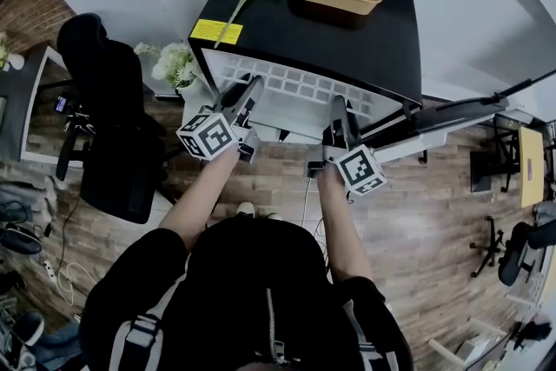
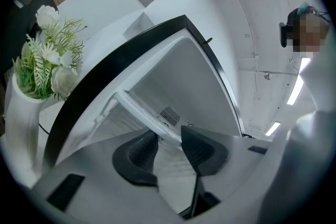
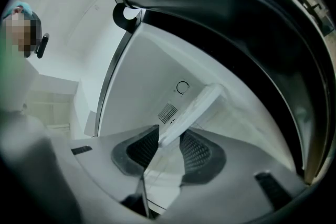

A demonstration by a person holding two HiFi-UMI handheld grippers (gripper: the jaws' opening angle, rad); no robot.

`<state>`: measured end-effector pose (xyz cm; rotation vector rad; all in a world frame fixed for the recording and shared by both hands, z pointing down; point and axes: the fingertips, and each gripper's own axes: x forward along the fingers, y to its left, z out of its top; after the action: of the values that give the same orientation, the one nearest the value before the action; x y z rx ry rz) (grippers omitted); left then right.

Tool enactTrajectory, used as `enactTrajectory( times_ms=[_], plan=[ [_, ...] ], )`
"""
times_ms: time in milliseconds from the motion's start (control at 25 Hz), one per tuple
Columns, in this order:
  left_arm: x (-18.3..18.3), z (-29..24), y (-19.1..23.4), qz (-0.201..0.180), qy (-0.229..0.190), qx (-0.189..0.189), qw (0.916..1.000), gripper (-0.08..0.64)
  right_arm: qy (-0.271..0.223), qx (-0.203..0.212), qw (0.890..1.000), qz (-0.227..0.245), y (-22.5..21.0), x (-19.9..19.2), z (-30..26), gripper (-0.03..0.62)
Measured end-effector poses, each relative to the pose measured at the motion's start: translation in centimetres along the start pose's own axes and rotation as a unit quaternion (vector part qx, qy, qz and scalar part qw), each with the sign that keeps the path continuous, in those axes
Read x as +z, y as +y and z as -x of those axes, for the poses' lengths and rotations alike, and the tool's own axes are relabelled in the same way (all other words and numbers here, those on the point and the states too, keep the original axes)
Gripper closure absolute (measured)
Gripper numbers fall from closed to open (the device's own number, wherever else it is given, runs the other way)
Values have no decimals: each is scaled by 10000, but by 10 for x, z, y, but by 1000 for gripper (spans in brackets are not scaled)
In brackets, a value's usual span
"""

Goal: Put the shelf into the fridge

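Shelf [image 1: 295, 89] long axis across fridge [image 1: 330, 35] mouth. Left hand-held gripper [image 2: 168, 134] and right hand-held gripper [image 3: 169, 136] each clamped on shelf's near rail, one per end. Cavity straight ahead, both equally near.

Yellow label [image 1: 216, 31] on the fridge [image 1: 287, 30] top, near its front left corner; its print is too small to read; no other text is legible
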<state>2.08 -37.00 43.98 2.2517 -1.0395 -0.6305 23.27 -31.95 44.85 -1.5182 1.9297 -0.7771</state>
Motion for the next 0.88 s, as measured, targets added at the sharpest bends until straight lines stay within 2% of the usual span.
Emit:
enactTrajectory(
  times_ms=[880],
  plan=[
    [4,-26,11,95,-15,62,9999,408,-130,-95,9998,-96,-10,7,-24,463]
  ],
)
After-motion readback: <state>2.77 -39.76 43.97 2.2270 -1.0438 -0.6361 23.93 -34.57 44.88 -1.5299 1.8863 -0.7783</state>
